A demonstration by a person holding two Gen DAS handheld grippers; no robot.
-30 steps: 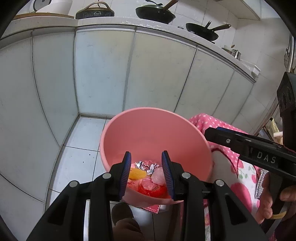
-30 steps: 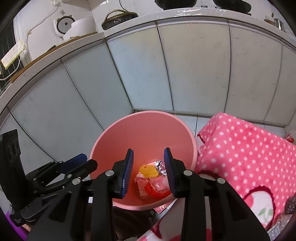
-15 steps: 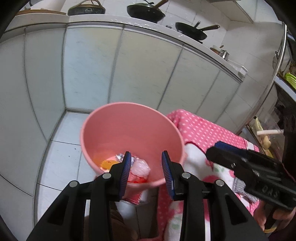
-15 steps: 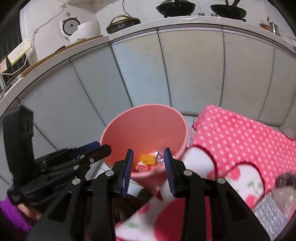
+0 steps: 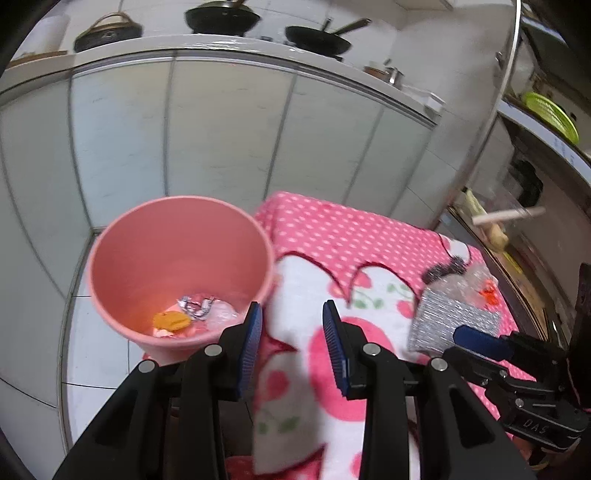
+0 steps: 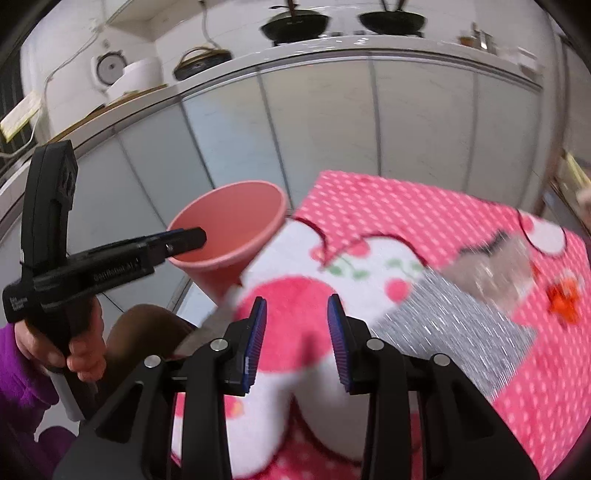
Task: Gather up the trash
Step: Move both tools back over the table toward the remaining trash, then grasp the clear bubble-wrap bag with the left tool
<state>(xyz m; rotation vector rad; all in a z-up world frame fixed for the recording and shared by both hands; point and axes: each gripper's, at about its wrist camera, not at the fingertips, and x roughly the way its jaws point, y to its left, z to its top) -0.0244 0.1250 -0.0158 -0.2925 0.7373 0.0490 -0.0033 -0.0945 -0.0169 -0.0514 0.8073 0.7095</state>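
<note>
A pink bin [image 5: 177,266] [image 6: 236,236] stands on the floor beside a pink dotted cloth [image 5: 351,236] [image 6: 406,206]; orange, silver and pink scraps lie at its bottom. On the cloth lie a silver foil sheet [image 5: 450,321] [image 6: 454,325], a clear crumpled wrapper [image 5: 465,280] [image 6: 495,273] and a small red scrap [image 5: 487,293] [image 6: 563,297]. My left gripper [image 5: 291,343] is open and empty over the cloth's left edge, just right of the bin. My right gripper [image 6: 297,339] is open and empty above the cloth, left of the foil; its blue tip [image 5: 480,341] shows in the left wrist view.
Pale cabinet doors [image 5: 221,140] run behind the bin under a counter with black pans [image 5: 221,16]. A rice cooker [image 6: 125,77] sits at the counter's left end. A metal pole [image 5: 495,92] and shelving stand to the right. White floor tiles [image 5: 92,350] lie left of the bin.
Both grippers have swung right, away from over the bin and onto the cloth. The foil, wrapper and red scrap have come into view. Both pairs of jaws stay equally wide.
</note>
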